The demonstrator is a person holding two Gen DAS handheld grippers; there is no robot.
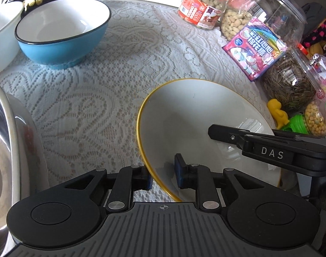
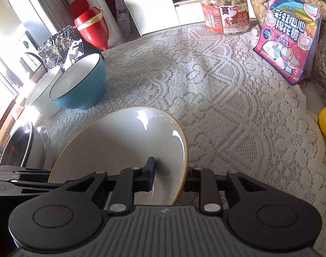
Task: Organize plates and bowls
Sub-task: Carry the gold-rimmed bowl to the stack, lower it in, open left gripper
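A grey plate with a yellow rim (image 1: 197, 124) is held tilted above the lace cloth. My left gripper (image 1: 163, 177) is shut on its near left rim. My right gripper (image 2: 169, 177) is shut on its right rim, one finger inside the plate (image 2: 124, 147); that gripper's finger also shows in the left wrist view (image 1: 270, 147). A blue bowl with a white inside (image 1: 62, 32) stands at the far left, also seen in the right wrist view (image 2: 81, 85). A white bowl (image 2: 43, 94) touches its left side. A steel bowl (image 1: 4, 150) sits at the left edge.
Jars of peanuts (image 1: 203, 6), a big clear jar (image 1: 267, 15), a pink marshmallow bag (image 1: 257, 47), a seed jar (image 1: 291, 83) and yellow and green toys (image 1: 280, 115) line the right side. A red container (image 2: 92, 27) and a dark bag (image 2: 62, 47) stand behind the bowls.
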